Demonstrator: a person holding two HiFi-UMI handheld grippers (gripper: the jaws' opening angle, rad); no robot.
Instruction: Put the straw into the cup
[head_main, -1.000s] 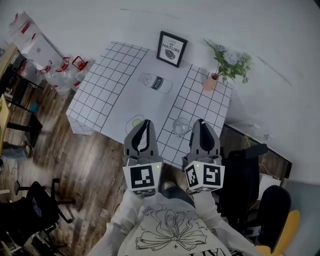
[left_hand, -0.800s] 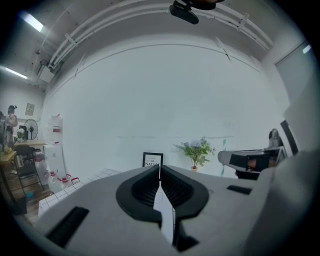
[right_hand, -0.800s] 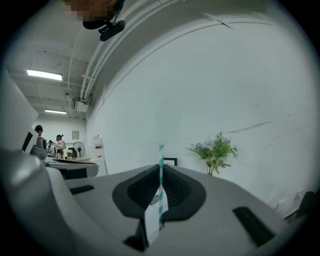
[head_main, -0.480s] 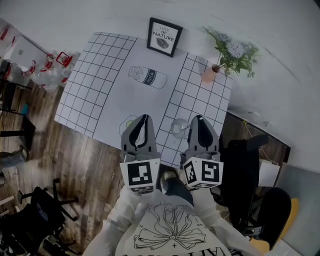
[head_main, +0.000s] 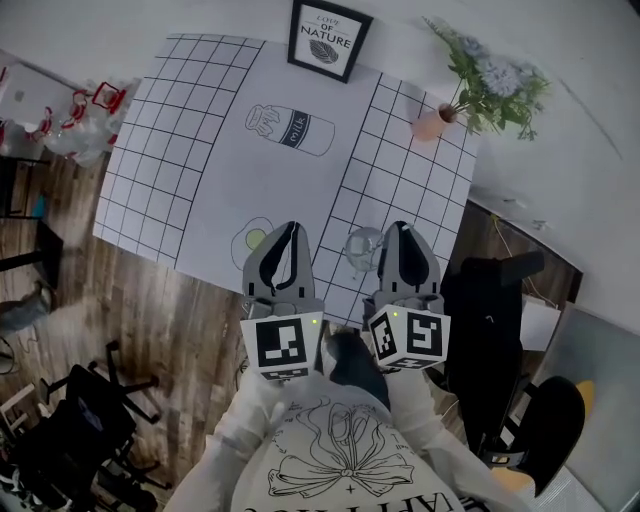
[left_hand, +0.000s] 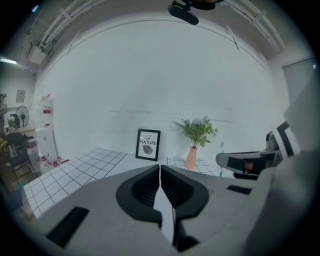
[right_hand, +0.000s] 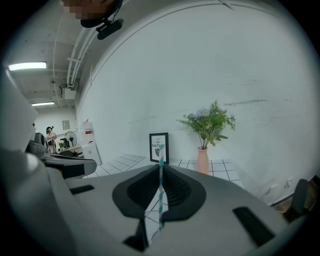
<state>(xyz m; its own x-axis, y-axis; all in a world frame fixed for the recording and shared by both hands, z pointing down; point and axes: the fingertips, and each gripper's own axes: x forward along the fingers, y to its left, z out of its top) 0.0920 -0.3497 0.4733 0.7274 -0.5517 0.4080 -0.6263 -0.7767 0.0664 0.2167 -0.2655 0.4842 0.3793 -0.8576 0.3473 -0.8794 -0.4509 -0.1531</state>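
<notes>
One cup (head_main: 362, 247), one framed picture (head_main: 328, 38) and one flower vase (head_main: 433, 125) are counted on the tabletop (head_main: 200, 150); one straw (right_hand: 160, 192) is counted.

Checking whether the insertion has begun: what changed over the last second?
Little. Only the head view shifted: the table sits more squarely in frame. Nothing was taken hold of or let go. As before, the left tongs and right tongs flank the cup at the near table edge, left shut empty, right shut on the straw.

Left gripper (head_main: 291, 232), jaws together (nothing between), right gripper (head_main: 401, 230) alongside, pinching a straw (right_hand: 160, 192)
</notes>
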